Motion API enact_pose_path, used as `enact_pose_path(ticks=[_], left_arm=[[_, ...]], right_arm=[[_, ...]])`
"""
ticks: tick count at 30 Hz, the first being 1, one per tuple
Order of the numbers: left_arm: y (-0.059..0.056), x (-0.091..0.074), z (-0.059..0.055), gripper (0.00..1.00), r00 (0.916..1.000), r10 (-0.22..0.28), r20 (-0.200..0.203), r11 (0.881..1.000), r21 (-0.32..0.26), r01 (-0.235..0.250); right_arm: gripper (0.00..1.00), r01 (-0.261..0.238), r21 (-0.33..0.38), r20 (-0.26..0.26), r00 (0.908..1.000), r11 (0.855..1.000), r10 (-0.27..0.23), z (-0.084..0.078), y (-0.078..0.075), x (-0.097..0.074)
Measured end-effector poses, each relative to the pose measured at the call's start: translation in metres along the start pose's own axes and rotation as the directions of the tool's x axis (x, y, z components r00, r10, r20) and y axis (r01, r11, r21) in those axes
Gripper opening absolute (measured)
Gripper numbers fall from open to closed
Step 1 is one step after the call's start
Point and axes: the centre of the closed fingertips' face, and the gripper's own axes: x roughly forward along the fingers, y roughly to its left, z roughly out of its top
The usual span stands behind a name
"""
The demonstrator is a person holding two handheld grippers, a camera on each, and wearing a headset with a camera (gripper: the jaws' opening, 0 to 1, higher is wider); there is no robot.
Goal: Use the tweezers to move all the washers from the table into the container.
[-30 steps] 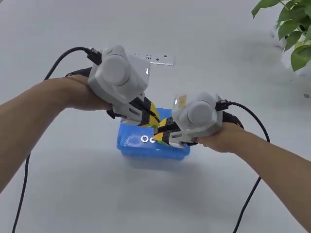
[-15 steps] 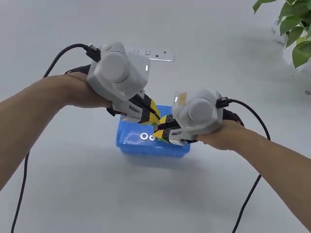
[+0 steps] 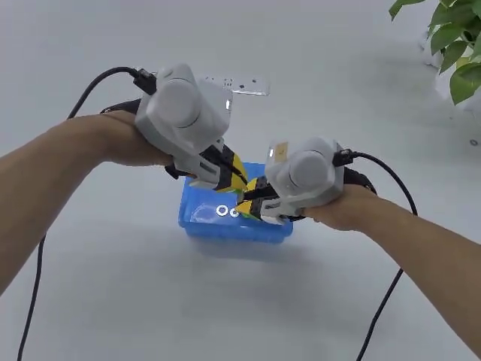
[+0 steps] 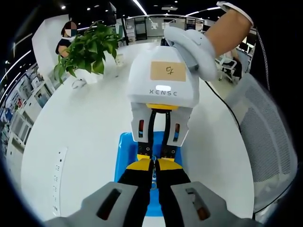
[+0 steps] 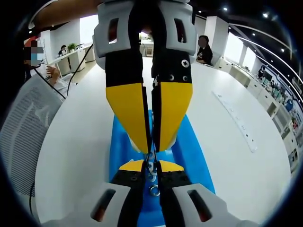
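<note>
Washers (image 3: pixel 223 212) are seen in the blue container (image 3: pixel 197 224), with left gripper (image 5: pixel 152 151) and right gripper (image 5: pixel 151 166) jaws shown nearly closed in the right gripper view (what's pinched can't be told).

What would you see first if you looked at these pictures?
Two big white grippers, the left gripper and the right gripper, meet yellow tip to yellow tip over a bright blue container on the white table. Shiny washers lie inside it, and a green plant peeks in at the head view's top right.
</note>
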Motion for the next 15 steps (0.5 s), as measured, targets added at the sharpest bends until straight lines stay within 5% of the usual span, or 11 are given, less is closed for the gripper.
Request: enact_pose_path(ticks=[15], left_arm=[[-0.005,-0.01,0.009,0.06,0.9999,0.011,-0.004,1.0,0.019,-0.011]], right_arm=[[0.11,0.021,-0.002,0.011,0.9997,1.0,-0.021,0.006,0.003,-0.014]])
